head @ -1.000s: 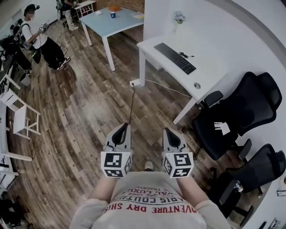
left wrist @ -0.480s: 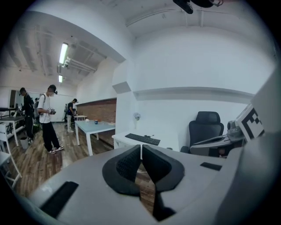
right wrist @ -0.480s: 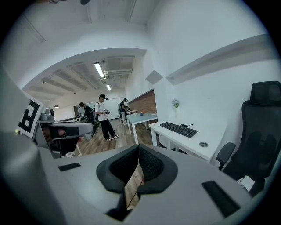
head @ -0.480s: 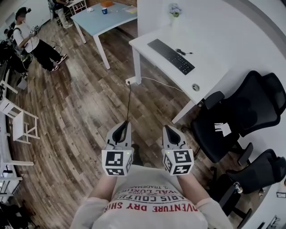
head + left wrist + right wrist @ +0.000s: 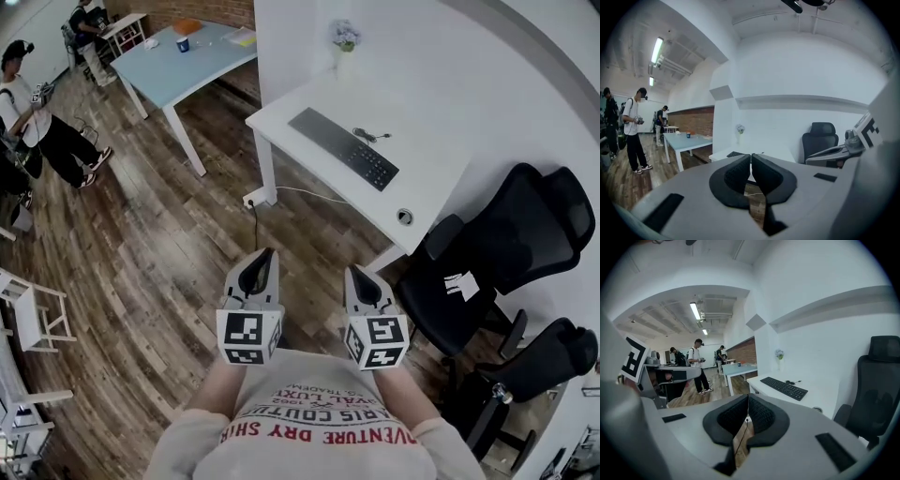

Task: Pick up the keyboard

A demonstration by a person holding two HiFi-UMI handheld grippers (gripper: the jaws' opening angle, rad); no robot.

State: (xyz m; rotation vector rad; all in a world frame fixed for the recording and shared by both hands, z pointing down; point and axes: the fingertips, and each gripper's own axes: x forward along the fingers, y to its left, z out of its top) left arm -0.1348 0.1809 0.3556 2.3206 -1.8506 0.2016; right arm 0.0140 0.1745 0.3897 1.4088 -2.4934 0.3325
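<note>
The left gripper (image 5: 268,255) is keeping nothing between its jaws: they are pressed together, with only a thin slit showing between the black pads. The right gripper (image 5: 350,272) is showing the same state, jaws together, empty and touching nothing. The person is holding the two side by side in front of the chest, both pointing to the far side, above the wooden floor (image 5: 159,244).

The keyboard (image 5: 343,148) is lying on the white desk (image 5: 427,173), well apart from both grippers, on the far side and a little to the right of them. Its long axis is running diagonally, from far left to near right, roughly along the length of the desk. The right gripper is standing somewhat nearer to it. In the right gripper view the keyboard is showing clearly to the right of the jaws, while in the left gripper view only one end is showing just over the jaw tips.

I am judging that the pick is not yet begun. The jaws are needing to open before they can take the keyboard, probably across its short width. Two black office chairs (image 5: 497,244) are standing at the near right of the desk, so the right hand is possibly having less room there.
</note>
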